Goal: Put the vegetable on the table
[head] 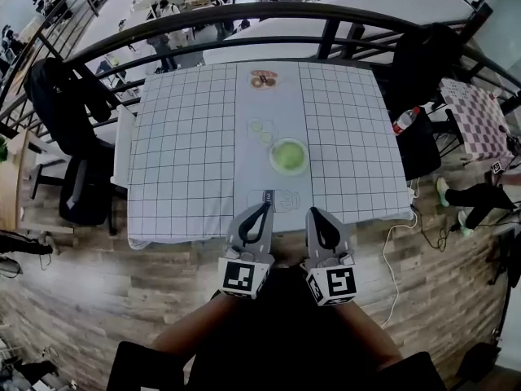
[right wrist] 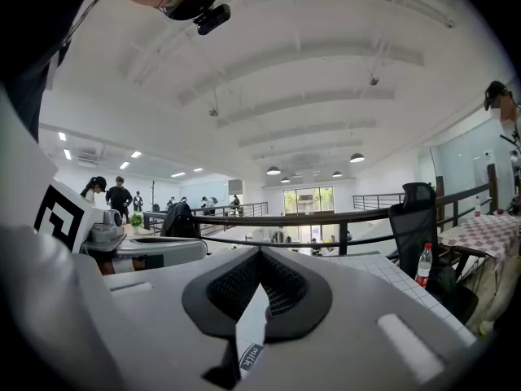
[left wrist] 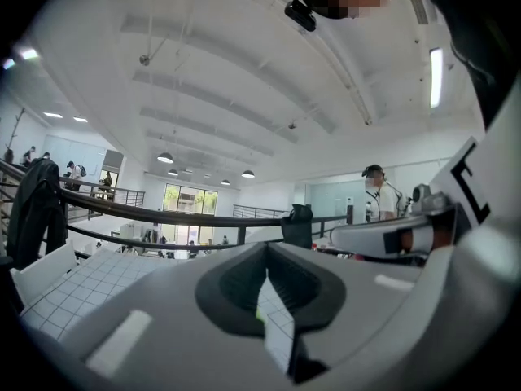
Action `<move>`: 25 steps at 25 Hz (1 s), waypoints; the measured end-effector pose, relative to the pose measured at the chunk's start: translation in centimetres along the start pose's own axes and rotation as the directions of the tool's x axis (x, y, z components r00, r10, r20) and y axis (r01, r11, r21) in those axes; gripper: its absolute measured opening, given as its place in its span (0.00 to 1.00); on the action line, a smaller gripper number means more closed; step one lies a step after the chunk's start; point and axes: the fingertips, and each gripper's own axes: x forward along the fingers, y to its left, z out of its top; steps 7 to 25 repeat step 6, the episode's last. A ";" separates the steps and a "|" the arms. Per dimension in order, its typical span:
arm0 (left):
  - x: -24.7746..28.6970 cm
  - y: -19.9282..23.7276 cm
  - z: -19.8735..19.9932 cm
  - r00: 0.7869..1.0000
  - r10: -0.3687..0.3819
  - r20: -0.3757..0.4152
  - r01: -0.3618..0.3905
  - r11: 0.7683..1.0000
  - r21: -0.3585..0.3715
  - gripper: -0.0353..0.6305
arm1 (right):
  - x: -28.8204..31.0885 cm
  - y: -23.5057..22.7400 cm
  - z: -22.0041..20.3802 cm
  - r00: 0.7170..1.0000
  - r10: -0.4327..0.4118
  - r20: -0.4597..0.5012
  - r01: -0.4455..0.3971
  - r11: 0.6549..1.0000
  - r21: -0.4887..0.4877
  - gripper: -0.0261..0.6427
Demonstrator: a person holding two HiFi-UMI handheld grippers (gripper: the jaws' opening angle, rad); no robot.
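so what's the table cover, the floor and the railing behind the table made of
Table cover: looks like cloth, matte white with a thin dark grid. Its near edge drapes and wrinkles over the table side.
Floor: wood-look planks, grey-brown with grain streaks. Whether it is real wood or laminate cannot be told.
Railing: probably painted metal, going by its dark, smooth tubular bars.

The left gripper (head: 265,207) and right gripper (head: 312,213) are held side by side, close together but apart, both pointing forward and away from the body. Their marker cubes (head: 244,275) face up toward the head. Behind them the two bare forearms (head: 191,331) run back toward the torso, spreading outward at the elbows. Each gripper's fingers (head: 259,223) seem to meet at the tips, with only a thin sliver of light showing between them and nothing held in either pair.
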 end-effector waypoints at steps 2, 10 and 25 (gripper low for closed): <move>0.4 -0.2 0.2 1.000 -0.024 0.002 0.024 1.000 -0.004 0.06 | 0.1 -0.1 0.0 1.000 -0.007 -0.005 0.007 1.000 -0.003 0.03; 1.1 -0.3 0.1 0.998 -0.059 -0.003 0.059 0.998 0.000 0.06 | 0.5 -0.8 0.2 0.999 -0.040 -0.007 0.040 0.999 -0.001 0.03; 1.1 -0.3 0.1 0.998 -0.059 -0.003 0.059 0.998 0.000 0.06 | 0.5 -0.8 0.2 0.999 -0.040 -0.007 0.040 0.999 -0.001 0.03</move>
